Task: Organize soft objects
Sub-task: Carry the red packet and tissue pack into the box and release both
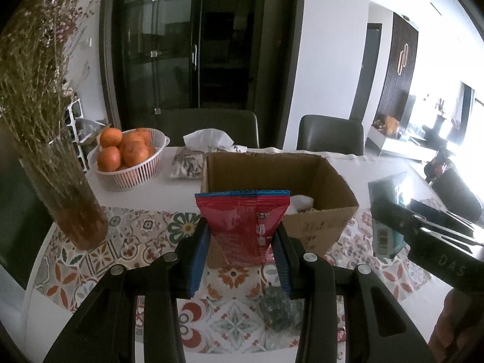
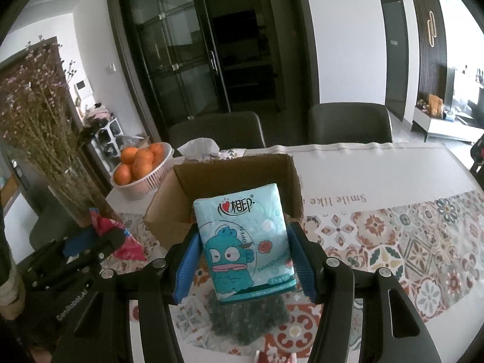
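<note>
My left gripper [image 1: 242,239] is shut on a red snack packet [image 1: 245,224] with a blue top edge, held just in front of the open cardboard box [image 1: 320,181]. My right gripper [image 2: 245,257] is shut on a teal tissue pack [image 2: 245,239] with a cartoon fish, held above the box's near edge [image 2: 163,208]. The left gripper and red packet also show in the right wrist view [image 2: 118,236], left of the box. Something white lies inside the box [image 1: 301,202]. A dark green soft object [image 2: 248,317] lies on the table below the tissue pack.
A white basket of oranges [image 1: 130,157] stands at the back left. A glass vase of dried flowers [image 1: 66,199] stands at the left. A tissue box [image 1: 208,142] and patterned pouch [image 1: 187,163] sit behind the box. Two dark chairs [image 2: 351,124] stand beyond the table.
</note>
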Demonstrator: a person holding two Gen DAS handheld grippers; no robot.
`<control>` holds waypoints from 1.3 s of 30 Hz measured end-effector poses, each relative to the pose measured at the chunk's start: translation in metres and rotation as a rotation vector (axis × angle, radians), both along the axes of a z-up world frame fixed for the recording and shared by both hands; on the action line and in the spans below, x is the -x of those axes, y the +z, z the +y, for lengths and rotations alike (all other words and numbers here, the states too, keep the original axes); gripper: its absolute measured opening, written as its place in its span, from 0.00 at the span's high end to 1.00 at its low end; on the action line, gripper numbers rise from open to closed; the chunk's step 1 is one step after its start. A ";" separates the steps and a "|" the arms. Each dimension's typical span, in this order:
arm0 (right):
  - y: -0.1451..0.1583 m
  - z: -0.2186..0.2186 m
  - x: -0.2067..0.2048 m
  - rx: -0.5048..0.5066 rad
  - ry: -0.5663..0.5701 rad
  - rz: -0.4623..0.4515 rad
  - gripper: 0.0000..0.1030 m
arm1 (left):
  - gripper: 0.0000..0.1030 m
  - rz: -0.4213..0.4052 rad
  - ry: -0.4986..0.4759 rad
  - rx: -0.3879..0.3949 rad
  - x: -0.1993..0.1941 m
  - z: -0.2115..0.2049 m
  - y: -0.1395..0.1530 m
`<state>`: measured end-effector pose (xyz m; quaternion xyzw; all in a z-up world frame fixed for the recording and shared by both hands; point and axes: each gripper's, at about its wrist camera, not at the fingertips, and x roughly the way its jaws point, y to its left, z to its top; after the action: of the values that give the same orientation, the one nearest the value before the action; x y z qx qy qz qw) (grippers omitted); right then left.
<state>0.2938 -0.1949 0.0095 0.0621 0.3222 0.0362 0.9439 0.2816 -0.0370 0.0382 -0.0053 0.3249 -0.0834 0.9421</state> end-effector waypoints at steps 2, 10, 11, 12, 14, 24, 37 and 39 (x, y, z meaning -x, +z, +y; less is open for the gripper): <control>0.000 -0.001 -0.004 -0.002 0.000 -0.002 0.44 | 0.62 -0.003 -0.002 -0.003 -0.006 -0.001 0.002; 0.005 -0.002 -0.026 0.007 0.010 -0.012 0.44 | 0.62 -0.024 -0.009 -0.015 -0.026 -0.008 0.009; 0.006 -0.002 -0.029 0.012 0.012 -0.013 0.44 | 0.62 -0.026 -0.010 -0.017 -0.029 -0.008 0.010; 0.006 -0.001 -0.032 0.020 0.013 -0.013 0.44 | 0.62 -0.028 -0.010 -0.017 -0.033 -0.009 0.011; 0.006 0.001 -0.038 0.033 0.019 -0.013 0.44 | 0.62 -0.027 -0.014 -0.015 -0.039 -0.010 0.011; 0.003 0.002 -0.071 0.057 0.041 -0.005 0.44 | 0.62 -0.037 -0.018 -0.047 -0.069 -0.015 0.010; -0.014 0.002 -0.122 0.016 0.065 0.085 0.44 | 0.61 0.070 -0.090 0.009 -0.122 -0.019 -0.004; -0.019 0.001 -0.129 0.009 0.062 0.104 0.44 | 0.61 0.097 -0.091 0.013 -0.129 -0.019 -0.010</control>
<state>0.4226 -0.1939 -0.0099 0.0496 0.3727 0.0606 0.9247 0.4110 -0.0559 0.0279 -0.0007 0.3697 -0.1279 0.9203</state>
